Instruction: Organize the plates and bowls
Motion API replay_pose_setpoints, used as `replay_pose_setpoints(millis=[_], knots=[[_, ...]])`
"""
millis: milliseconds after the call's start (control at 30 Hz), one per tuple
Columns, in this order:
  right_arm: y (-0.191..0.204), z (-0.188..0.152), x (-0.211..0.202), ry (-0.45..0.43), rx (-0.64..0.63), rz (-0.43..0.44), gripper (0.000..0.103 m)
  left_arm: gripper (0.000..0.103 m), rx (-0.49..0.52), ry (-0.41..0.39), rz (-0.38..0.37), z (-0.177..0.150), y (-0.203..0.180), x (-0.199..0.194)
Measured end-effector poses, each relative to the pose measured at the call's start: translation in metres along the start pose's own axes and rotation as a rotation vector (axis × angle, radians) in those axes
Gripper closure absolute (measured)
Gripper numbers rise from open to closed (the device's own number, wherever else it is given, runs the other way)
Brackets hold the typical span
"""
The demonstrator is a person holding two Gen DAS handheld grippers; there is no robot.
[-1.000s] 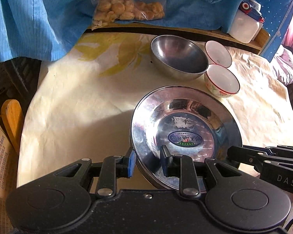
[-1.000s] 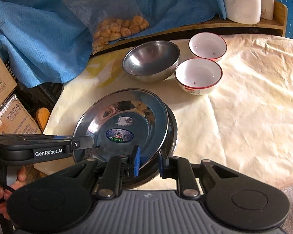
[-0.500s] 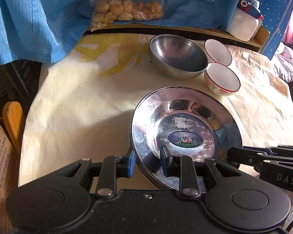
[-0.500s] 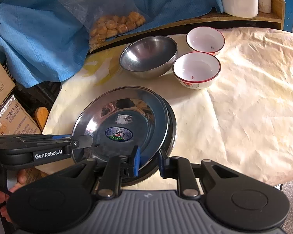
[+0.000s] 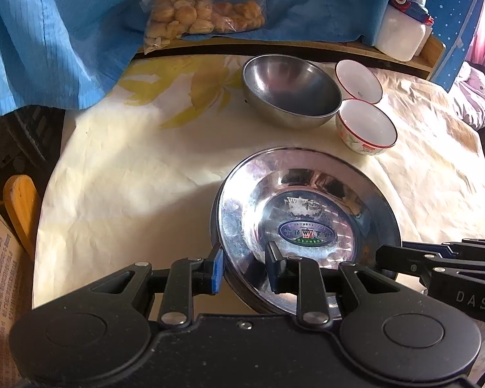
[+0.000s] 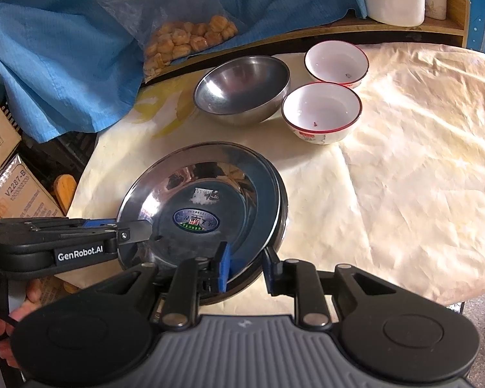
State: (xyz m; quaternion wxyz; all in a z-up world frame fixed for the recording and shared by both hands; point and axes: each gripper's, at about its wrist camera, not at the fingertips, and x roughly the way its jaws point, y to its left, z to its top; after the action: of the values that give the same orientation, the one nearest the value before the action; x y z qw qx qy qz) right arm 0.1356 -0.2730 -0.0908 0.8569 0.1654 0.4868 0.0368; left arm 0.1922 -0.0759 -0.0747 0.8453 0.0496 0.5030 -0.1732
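Observation:
A stack of shiny steel plates (image 5: 307,207) (image 6: 207,190) rests near the table's front edge, the top plate carrying an oval sticker. My left gripper (image 5: 245,268) is shut across the stack's left rim, one pad outside and one inside the top plate; it also shows from the side (image 6: 139,229). My right gripper (image 6: 247,268) straddles the right rim; its jaws are opening and the outer finger stands just clear of the rim. Its tips reach in from the right (image 5: 384,255). Behind stand a steel bowl (image 5: 291,90) (image 6: 242,87) and two red-rimmed white bowls (image 5: 367,126) (image 5: 359,80).
A cream cloth (image 6: 404,177) covers the round table. A bag of pastries (image 5: 203,16) and blue fabric (image 5: 48,48) lie at the back. White containers (image 5: 397,35) stand on a wooden shelf. Cardboard boxes (image 6: 13,190) sit at the left. A person's hand (image 6: 3,323) holds the left gripper.
The right gripper's jaws have spread a little around the plate rim. The left gripper and the plates have stayed in place.

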Motion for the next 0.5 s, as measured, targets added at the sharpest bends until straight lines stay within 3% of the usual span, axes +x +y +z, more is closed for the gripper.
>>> replay_pose_setpoints(millis=[267,500], knots=[[0.007,0.001,0.0,-0.003,-0.05,-0.01,0.08,0.075,0.049,0.015,0.049,-0.001,-0.002,0.005],[0.012,0.004,0.0,-0.004,-0.07,-0.01,0.08,0.074,-0.009,0.053,0.01,-0.002,0.008,0.015]])
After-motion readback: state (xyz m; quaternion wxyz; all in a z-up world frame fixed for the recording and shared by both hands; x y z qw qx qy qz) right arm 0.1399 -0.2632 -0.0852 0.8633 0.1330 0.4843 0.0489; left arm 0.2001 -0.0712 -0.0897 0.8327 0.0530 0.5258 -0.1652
